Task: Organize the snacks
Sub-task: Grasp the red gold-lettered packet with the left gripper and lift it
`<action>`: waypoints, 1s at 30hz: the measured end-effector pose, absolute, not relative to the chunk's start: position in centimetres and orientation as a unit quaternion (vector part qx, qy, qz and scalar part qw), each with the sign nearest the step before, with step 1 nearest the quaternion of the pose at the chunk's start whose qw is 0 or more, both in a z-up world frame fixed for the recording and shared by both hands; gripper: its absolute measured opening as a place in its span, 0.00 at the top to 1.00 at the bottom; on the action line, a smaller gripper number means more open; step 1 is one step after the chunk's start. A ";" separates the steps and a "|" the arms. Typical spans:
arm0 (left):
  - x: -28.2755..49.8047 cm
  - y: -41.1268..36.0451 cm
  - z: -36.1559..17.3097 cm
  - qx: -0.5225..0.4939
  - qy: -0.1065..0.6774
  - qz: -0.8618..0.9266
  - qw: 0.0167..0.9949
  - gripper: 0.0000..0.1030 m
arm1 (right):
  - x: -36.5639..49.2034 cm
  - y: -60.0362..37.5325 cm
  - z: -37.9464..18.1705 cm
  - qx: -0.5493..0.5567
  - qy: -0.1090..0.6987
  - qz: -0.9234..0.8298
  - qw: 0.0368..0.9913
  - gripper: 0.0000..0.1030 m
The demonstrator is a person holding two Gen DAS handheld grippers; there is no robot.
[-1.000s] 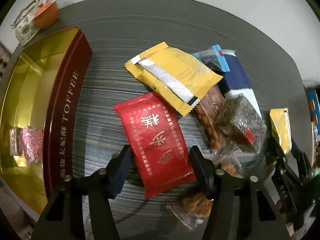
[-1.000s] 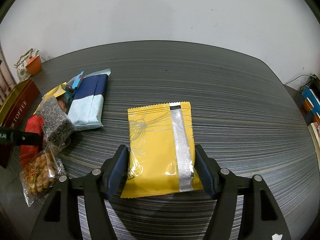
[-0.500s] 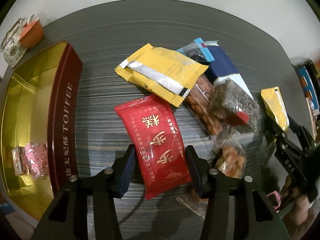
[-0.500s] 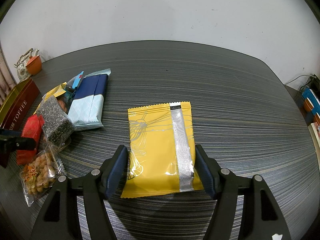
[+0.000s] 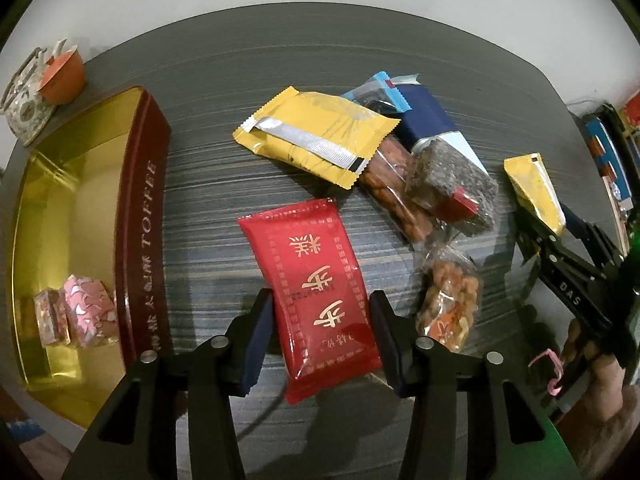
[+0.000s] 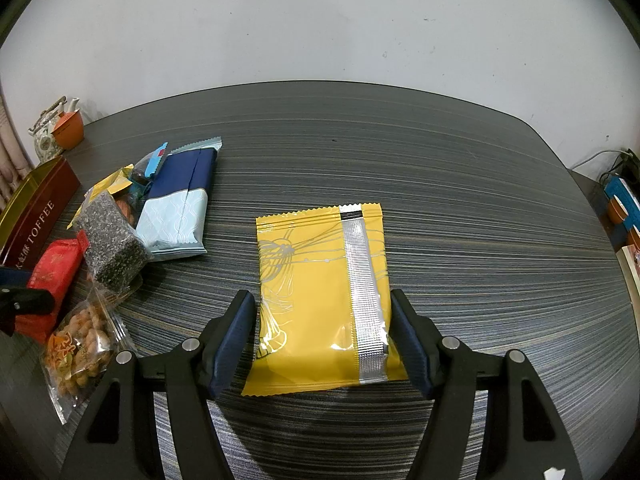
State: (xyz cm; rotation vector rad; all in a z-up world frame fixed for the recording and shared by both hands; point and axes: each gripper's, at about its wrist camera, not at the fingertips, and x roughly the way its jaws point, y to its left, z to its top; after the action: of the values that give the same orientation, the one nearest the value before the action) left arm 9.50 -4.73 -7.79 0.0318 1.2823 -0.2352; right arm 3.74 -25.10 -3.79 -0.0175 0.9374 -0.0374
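My left gripper (image 5: 320, 304) is shut on a red snack packet (image 5: 312, 280), its pads pressing both long sides. The packet's near end hangs just above the dark table (image 5: 280, 60). Left of it stands an open gold TOFFEE tin (image 5: 140, 208) holding pink wrapped sweets (image 5: 88, 316). My right gripper (image 6: 322, 300) is shut on a yellow packet (image 6: 320, 292) with a silver seam, over the table's middle. The left wrist view shows that yellow packet (image 5: 534, 188) at the right. A pile lies between: another yellow packet (image 5: 316, 136), a blue packet (image 5: 424, 120), a dark seed bar (image 5: 452, 184) and a peanut bag (image 5: 452, 296).
A patterned teapot (image 5: 24, 100) and an orange cup (image 5: 64, 76) stand at the table's far left corner behind the tin. A person's hand (image 5: 592, 360) holds the right gripper. Books (image 6: 620, 204) sit off the table's right edge. A white wall runs behind.
The left jaws have closed onto the red packet and the left hand has shifted and rolled, raising the packet a little. The right gripper and its yellow packet have not moved.
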 end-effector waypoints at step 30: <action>12.9 -3.7 -9.0 -0.016 0.627 -0.058 0.777 0.45 | 3.7 -24.9 -3.8 -0.010 0.453 -0.016 0.891 0.34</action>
State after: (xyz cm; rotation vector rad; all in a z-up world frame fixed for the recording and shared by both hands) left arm 12.94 -3.73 -8.96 -0.0346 1.3566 -0.1245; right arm 3.66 -24.91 -3.79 -0.0210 0.9397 -0.0341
